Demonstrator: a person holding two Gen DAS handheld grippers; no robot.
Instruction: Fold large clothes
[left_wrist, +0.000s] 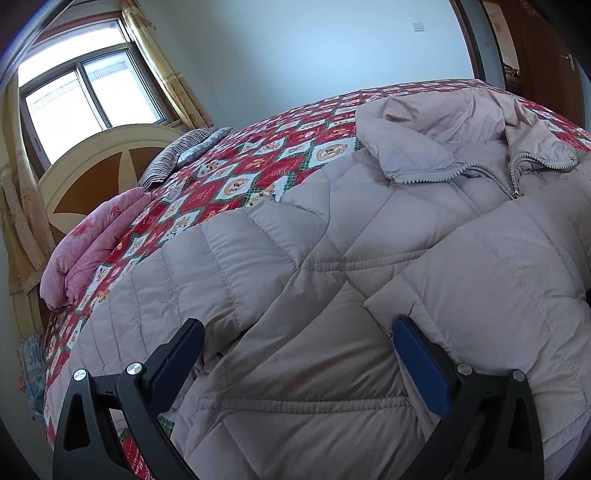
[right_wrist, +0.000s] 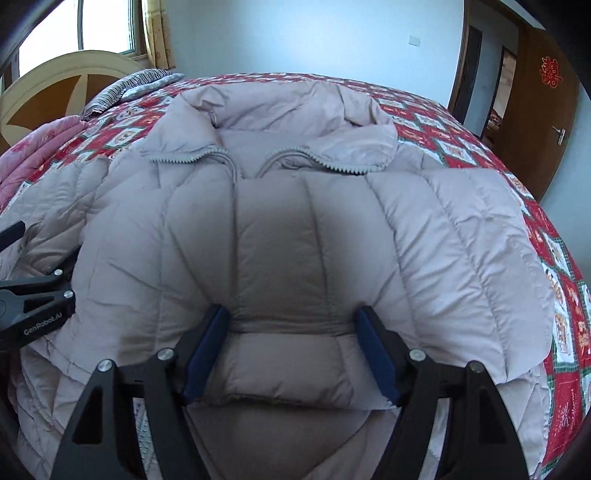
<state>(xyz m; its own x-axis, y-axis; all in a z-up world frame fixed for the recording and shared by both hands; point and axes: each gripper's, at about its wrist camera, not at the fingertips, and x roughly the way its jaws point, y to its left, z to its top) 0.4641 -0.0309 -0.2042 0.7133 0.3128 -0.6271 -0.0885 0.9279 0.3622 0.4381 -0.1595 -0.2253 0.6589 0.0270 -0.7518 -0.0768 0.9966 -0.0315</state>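
A pale beige quilted down jacket (left_wrist: 332, 221) lies front up on the bed, collar (left_wrist: 413, 155) and zipper toward the far side. My left gripper (left_wrist: 301, 343) hovers open over its lower left part, and nothing is pinched between its wide-spread blue pads. In the right wrist view the jacket (right_wrist: 461, 229) fills the frame and one sleeve (right_wrist: 280, 240) lies folded down the chest. My right gripper (right_wrist: 291, 343) straddles the puffy cuff (right_wrist: 288, 369); its jaws stand apart and the cuff rests between them on the jacket. The left gripper's black frame (right_wrist: 33, 299) shows at the left edge.
A red patchwork bedspread (left_wrist: 236, 173) covers the bed. A folded pink quilt (left_wrist: 99, 243) and a striped pillow (left_wrist: 181, 151) lie by the cream headboard (left_wrist: 96, 166). The bed's right edge (right_wrist: 561, 295) drops off near a brown door (right_wrist: 543, 122).
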